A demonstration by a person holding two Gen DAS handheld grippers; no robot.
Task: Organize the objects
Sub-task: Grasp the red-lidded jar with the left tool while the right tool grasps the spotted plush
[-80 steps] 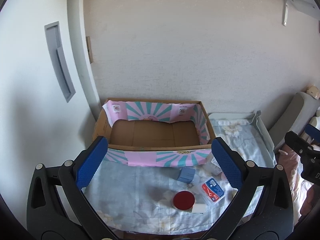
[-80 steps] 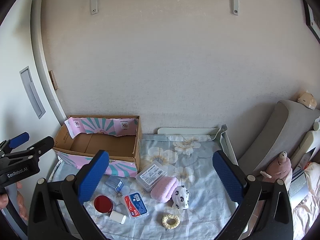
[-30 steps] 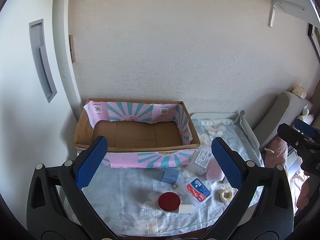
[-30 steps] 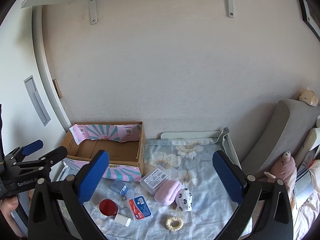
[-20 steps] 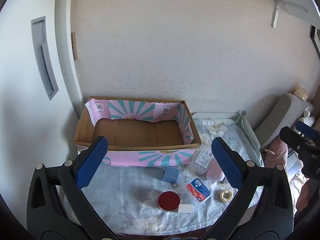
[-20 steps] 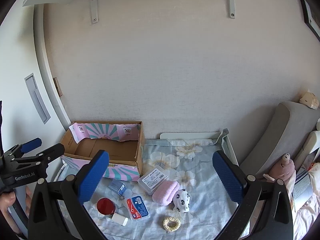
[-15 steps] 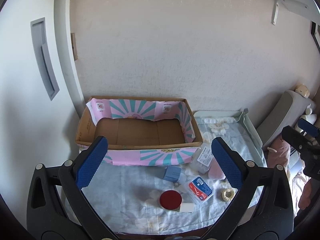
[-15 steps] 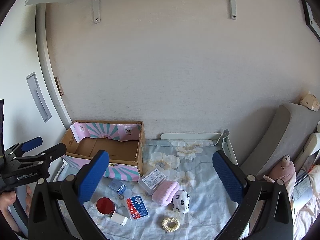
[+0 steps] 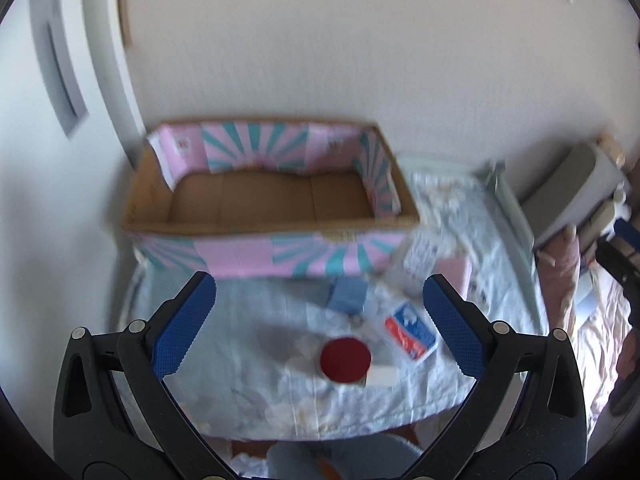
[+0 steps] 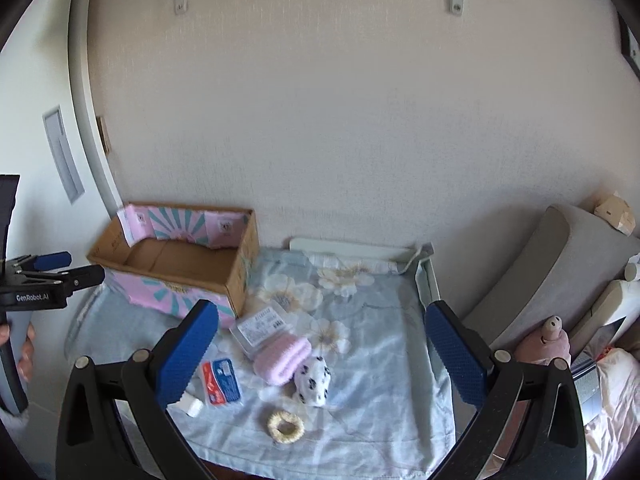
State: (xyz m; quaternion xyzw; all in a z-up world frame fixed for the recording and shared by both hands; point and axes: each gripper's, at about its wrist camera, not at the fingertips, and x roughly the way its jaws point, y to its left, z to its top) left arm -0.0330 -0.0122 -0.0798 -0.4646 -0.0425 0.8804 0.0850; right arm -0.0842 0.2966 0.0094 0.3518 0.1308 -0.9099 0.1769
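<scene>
— Both grippers are hanging over the table with nothing between their blue pads, aren't they?

— Yes. The left gripper is holding its jaws spread wide, and the right gripper is doing the same.

— What is changing since half a second ago?

— The left wrist view is blurring and sitting lower and nearer the flowered cloth: the cardboard box with its pink and teal lining is filling more of the frame than before, and the red round lid is now lying almost midway between the pads. The right wrist view is also closing in a little, so the red lid is no longer showing there behind the left pad.

— Where are the things lying?

— From the right wrist view, the box is standing at ten o'clock on the cloth. The clear plastic case is resting just beside the box corner, touching the rolled pink towel. The spotted white toy is lying at the towel's four o'clock, the cream hair scrunchie at six o'clock, and the red and blue packet at nine o'clock. In the left view a small blue box is sitting at twelve o'clock from the lid.
</scene>
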